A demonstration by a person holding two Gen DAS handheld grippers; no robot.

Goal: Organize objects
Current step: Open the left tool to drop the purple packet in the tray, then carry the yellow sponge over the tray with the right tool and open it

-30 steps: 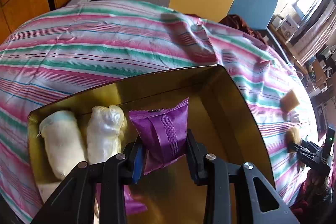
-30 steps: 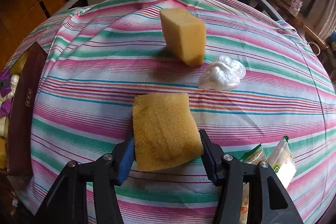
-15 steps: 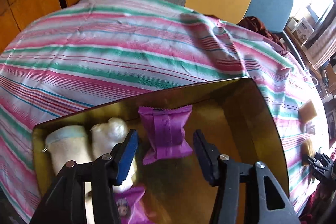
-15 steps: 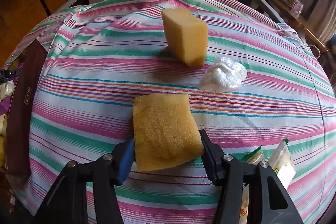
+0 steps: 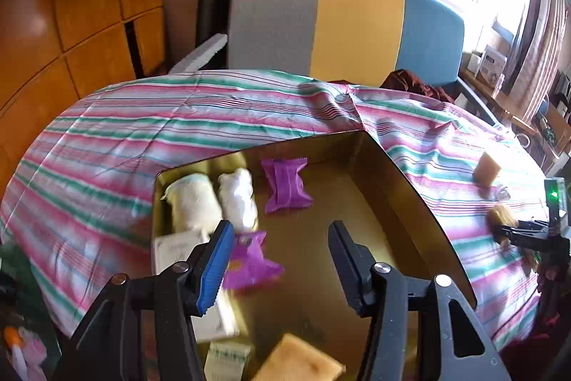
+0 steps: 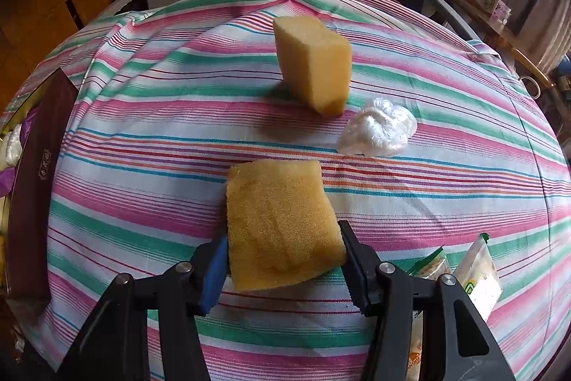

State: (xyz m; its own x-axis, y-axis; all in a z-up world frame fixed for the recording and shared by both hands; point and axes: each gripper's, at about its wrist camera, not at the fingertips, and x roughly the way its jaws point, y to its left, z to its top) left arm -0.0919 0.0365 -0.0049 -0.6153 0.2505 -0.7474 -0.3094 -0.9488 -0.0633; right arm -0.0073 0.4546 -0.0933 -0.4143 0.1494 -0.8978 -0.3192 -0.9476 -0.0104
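- Left gripper point(image 5: 278, 259): jaws spread, nothing between the pads. It hangs above a gold-lined box point(image 5: 399, 181) set on the striped surface point(image 5: 142, 131).
- Inside the box, far side: purple wrapped packet point(image 5: 286, 184) lying flat, clear of the gripper. To its left, two white wrapped bundles point(image 5: 217, 199) side by side against the left wall.
- Nearer in the box: a second purple packet point(image 5: 249, 261) just beside the blue pad of the left finger; white paper packs near the left wall; a yellow sponge piece point(image 5: 299, 359) at the near edge, blurred.
- Right gripper point(image 6: 283, 265): pinching a flat yellow sponge point(image 6: 282, 224), a pad pressed on each side. I cannot tell whether the sponge touches the cloth.
- Beyond it on the surface: an upright yellow sponge block point(image 6: 312, 63), tilted a little; a crumpled clear plastic wad point(image 6: 378, 131) just to the right and nearer.
- Near right: two snack packets point(image 6: 464, 274) partly hidden behind the right gripper's finger.
- Far left in the right wrist view: the box's dark maroon outer wall point(image 6: 34, 188).
- Behind the surface: a chair back point(image 5: 342, 24) in grey, yellow and blue panels.
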